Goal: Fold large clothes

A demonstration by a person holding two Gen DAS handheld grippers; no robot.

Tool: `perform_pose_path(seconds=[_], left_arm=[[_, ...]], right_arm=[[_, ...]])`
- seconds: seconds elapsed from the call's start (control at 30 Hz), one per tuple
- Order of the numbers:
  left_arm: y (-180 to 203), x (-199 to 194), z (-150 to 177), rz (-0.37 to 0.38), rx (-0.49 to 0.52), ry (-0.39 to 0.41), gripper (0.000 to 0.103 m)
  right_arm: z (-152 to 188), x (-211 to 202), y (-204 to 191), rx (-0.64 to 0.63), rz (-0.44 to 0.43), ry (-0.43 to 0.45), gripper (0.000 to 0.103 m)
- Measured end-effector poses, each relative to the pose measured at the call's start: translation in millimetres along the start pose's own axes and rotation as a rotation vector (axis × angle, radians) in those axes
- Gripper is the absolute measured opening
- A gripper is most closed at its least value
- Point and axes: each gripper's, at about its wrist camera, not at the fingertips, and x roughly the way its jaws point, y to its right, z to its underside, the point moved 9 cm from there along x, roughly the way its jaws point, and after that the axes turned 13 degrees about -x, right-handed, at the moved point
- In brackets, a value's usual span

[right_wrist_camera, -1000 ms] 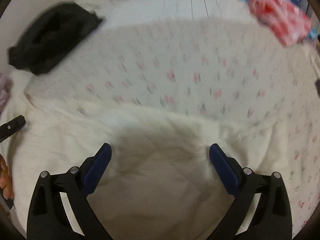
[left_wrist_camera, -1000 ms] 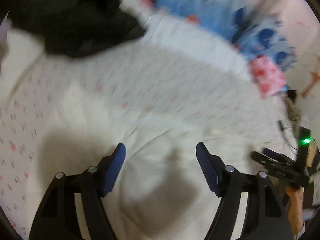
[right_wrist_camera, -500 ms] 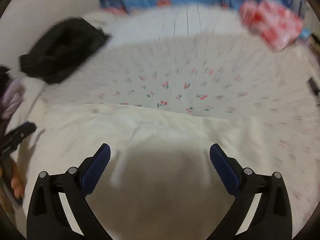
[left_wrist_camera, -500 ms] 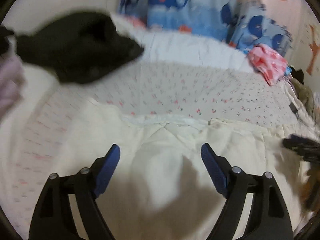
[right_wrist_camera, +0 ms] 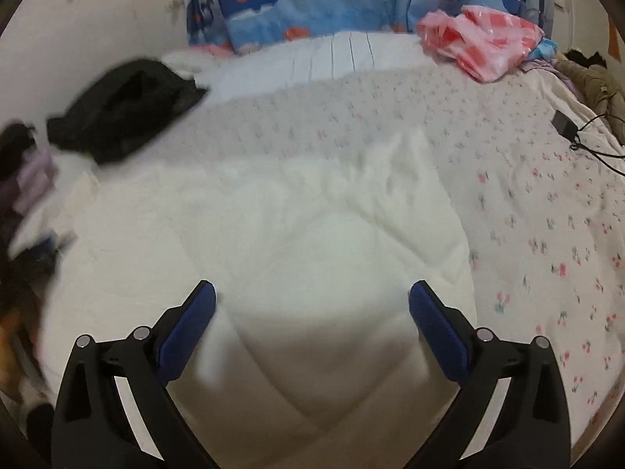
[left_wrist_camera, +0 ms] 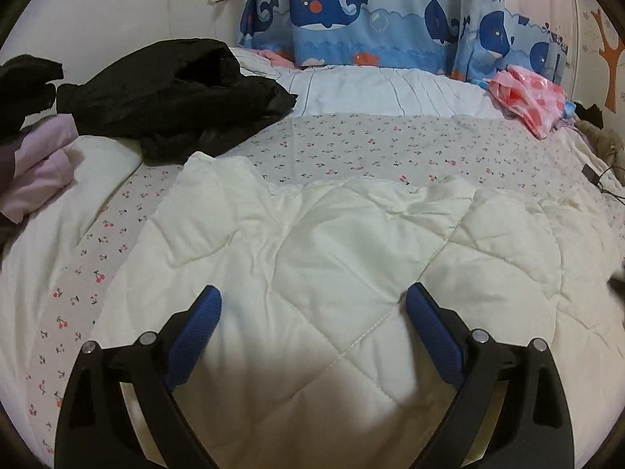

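A cream quilted garment (left_wrist_camera: 351, 242) lies spread on the cherry-print bed sheet (left_wrist_camera: 351, 144), filling the near half of both views. My left gripper (left_wrist_camera: 312, 308) hovers over its near part, jaws still opening wide, nothing between the blue pads. In the right wrist view the same cream quilted garment (right_wrist_camera: 312, 234) is blurred by motion; its far right corner is bunched up. My right gripper (right_wrist_camera: 312, 301) is open above it, holding nothing.
A black jacket (left_wrist_camera: 175, 90) is heaped at the far left of the bed, with lilac clothes (left_wrist_camera: 39, 160) beside it. A pink and red cloth (left_wrist_camera: 527, 93) lies far right. Whale-print curtains (left_wrist_camera: 371, 11) hang behind. A black charger and cable (right_wrist_camera: 566, 125) rest at the right edge.
Both grippers pulled back from the garment, so more of the bed and curtain shows. The left jaws spread wider. The garment's far edge now lies flatter on the sheet.
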Motion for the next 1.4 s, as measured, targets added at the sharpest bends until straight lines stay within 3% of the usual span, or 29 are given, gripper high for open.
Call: perform_pose_path(seconds=[0.1, 0.23, 0.33, 0.4, 0.43, 0.47, 0.5, 0.63, 0.73, 0.8, 0.83, 0.87, 0.9, 0.97, 1.07, 1.17, 1.2, 1.27, 1.3, 1.4], left_arm=[[-4, -4, 3, -0.006, 0.009, 0.009, 0.092], [-5, -3, 5, -0.002, 0.005, 0.014, 0.092], [-3, -3, 5, -0.002, 0.006, 0.022, 0.092], [-4, -3, 5, 0.003, 0.003, 0.025, 0.092], [-4, -3, 5, 0.005, 0.000, 0.026, 0.092], [-4, -4, 5, 0.015, -0.005, 0.030, 0.092], [-4, -6, 3, 0.023, -0.009, 0.039, 0.092], [-3, -1, 6, 0.022, -0.001, 0.030, 0.093], [-6, 2, 6, 0.048, -0.023, 0.008, 0.093], [-7, 7, 7, 0.070, -0.041, 0.000, 0.095], [-8, 9, 7, 0.076, -0.048, -0.006, 0.096], [-8, 12, 7, 0.083, -0.055, -0.014, 0.096], [-7, 13, 6, 0.093, -0.058, -0.024, 0.096], [-5, 16, 7, 0.075, -0.041, -0.039, 0.096], [-6, 13, 8, 0.092, -0.025, -0.080, 0.096], [-23, -11, 7, 0.183, -0.088, -0.105, 0.096], [-35, -19, 12, 0.191, -0.106, -0.110, 0.096], [-58, -25, 31, 0.165, -0.091, -0.131, 0.096], [-65, -26, 42, 0.166, -0.078, -0.148, 0.096], [-88, -50, 58, 0.201, -0.094, -0.168, 0.096]], right_arm=[[-6, -9, 3, 0.023, 0.014, -0.027, 0.096], [-57, -35, -23, -0.035, 0.006, 0.070, 0.096], [-90, -27, -39, -0.107, 0.021, 0.097, 0.096], [-89, 8, -34, -0.088, 0.030, 0.044, 0.096], [-79, 38, -25, -0.070, 0.043, -0.025, 0.096], [-63, 67, -20, -0.016, -0.013, -0.079, 0.097], [-63, 70, -19, 0.004, -0.020, -0.074, 0.097], [-69, 59, -23, -0.023, -0.021, -0.119, 0.097], [-78, 7, -26, -0.050, 0.002, -0.015, 0.096], [-68, -5, -17, -0.062, 0.052, 0.021, 0.096], [-47, 12, -8, -0.059, 0.065, -0.046, 0.096], [-34, 26, -6, -0.061, 0.019, -0.089, 0.097], [-31, 27, -3, -0.043, -0.015, -0.077, 0.097], [-37, 15, -4, -0.049, -0.019, -0.118, 0.096], [-41, -32, -2, 0.046, -0.113, -0.039, 0.096], [-14, -82, 20, 0.123, -0.120, 0.000, 0.096], [6, -87, 29, 0.147, -0.113, -0.040, 0.096], [61, -69, 38, 0.131, -0.088, -0.250, 0.096], [77, -70, 31, 0.137, -0.124, -0.261, 0.096], [82, -101, 37, 0.246, -0.203, -0.167, 0.096]])
